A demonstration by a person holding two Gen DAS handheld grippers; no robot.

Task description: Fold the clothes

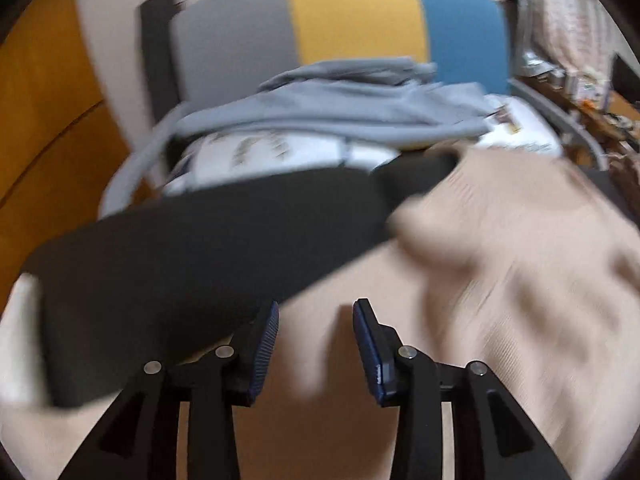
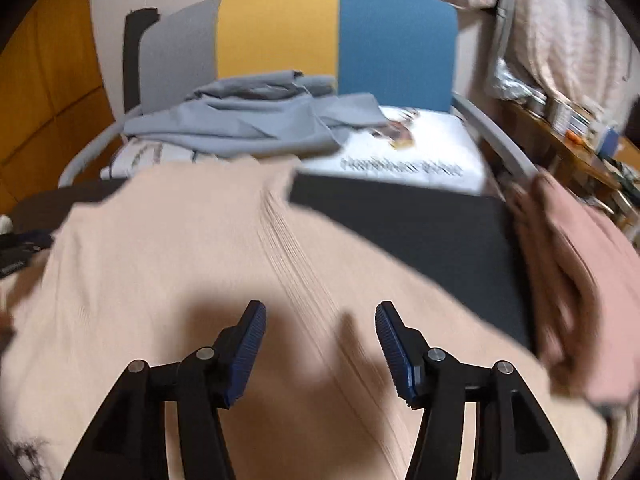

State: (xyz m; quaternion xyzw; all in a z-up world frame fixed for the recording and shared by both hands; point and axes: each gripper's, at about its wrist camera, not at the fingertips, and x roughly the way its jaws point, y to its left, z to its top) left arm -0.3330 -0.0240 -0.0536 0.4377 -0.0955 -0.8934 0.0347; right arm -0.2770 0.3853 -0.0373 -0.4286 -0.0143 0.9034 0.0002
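Because my left tongs [image 1: 314, 354] hung with their blue pads parted and nothing between them, just above the beige ribbed garment [image 1: 500, 280], the risk I judged from the left wrist view was a bad pinch: closing there could catch one layer only, or drag the cloth askew over the dark tabletop [image 1: 180, 248]. The view was smeared, so I could not tell how flat the cloth lay. Beyond the tabletop's far edge stood the chair [image 1: 360, 20], carrying a crumpled grey garment [image 1: 340, 112] on a white printed one.

In the right wrist view my right tongs [image 2: 320, 354] were likewise spread and empty, pointing forward and down over the middle of the beige garment, which covered most of the tabletop's near side. A pink garment [image 2: 580, 280] lay at the tabletop's right edge, partly over it; I judged a sweeping fold could knock it off. The beige cloth's far edge looked ragged, so a crooked crease seemed likely.
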